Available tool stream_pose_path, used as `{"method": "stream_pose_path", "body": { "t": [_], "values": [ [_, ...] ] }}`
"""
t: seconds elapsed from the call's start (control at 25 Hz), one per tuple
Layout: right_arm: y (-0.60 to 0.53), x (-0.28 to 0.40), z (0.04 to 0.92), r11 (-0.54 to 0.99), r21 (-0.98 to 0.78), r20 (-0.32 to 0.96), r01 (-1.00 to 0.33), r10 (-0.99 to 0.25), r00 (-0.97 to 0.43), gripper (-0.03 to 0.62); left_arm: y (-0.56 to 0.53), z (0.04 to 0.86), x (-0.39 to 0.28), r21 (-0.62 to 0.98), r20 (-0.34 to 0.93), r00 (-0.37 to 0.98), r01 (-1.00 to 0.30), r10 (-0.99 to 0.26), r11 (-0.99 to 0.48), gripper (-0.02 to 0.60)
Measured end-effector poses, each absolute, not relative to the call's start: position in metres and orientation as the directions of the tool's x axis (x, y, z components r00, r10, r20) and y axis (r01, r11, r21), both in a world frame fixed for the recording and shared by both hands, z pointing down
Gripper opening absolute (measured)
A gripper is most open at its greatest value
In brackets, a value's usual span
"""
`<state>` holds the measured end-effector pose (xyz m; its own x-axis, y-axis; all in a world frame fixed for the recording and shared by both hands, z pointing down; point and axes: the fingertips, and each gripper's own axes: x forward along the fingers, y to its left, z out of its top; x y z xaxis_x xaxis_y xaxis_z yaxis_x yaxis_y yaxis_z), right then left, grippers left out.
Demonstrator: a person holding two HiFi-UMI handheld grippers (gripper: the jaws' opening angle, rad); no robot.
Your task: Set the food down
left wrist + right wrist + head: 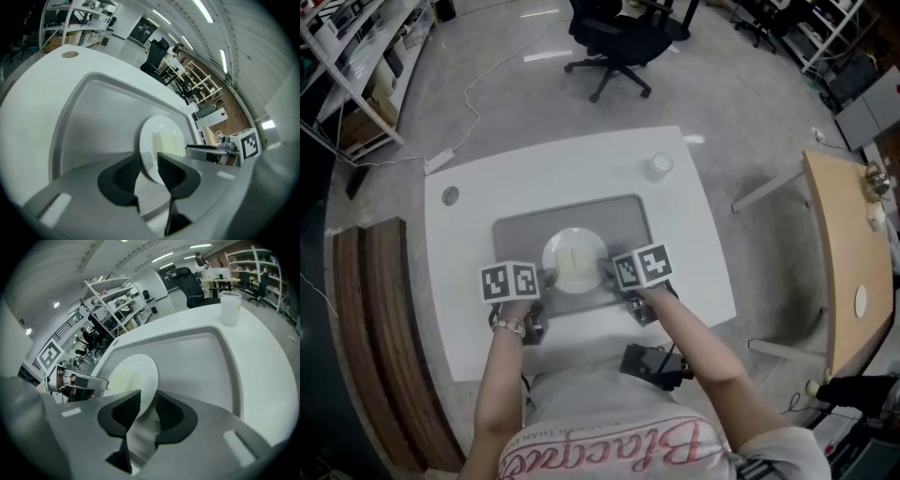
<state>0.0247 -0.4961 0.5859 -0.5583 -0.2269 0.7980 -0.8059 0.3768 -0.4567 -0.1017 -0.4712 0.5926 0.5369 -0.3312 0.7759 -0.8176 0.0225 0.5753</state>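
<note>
A white plate (554,251) with a pale slab of food (574,260) rests on the grey tray (516,234). My left gripper (546,279) is at the plate's left rim and my right gripper (607,272) at its right rim. In the left gripper view the plate (149,140) rim lies between the jaws of the left gripper (148,171), which stand apart around it. In the right gripper view the plate (138,371) edge likewise sits between the spread jaws of the right gripper (147,411). I see no pad pressing on the rim.
The tray lies in the middle of a white table (478,178). A translucent cup (658,167) stands at the table's far right, also in the right gripper view (230,308). An office chair (614,42) is beyond the table, a wooden bench (380,328) to its left.
</note>
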Motion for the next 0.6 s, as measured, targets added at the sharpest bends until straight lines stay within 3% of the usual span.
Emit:
{"method": "stream_pose_path", "body": {
  "t": [0.2,0.32,0.6],
  "values": [
    [-0.514,0.044,0.567,0.363,-0.416,0.774,-0.834,-0.340,-0.534,0.100,-0.478,0.576,-0.120,0.550,0.774,0.499,-0.834,-0.389,0.025,0.127],
    [-0.517,0.052,0.544,0.357,-0.428,0.728,-0.830,-0.408,-0.551,0.037,-0.482,0.556,-0.133,0.536,0.756,0.472,-0.844,-0.454,0.015,0.123],
    [-0.498,0.048,0.474,0.418,-0.491,0.577,-0.764,-0.501,-0.645,0.003,-0.477,0.483,-0.144,0.493,0.610,0.427,-0.864,-0.668,-0.102,0.012]
  ]
}}
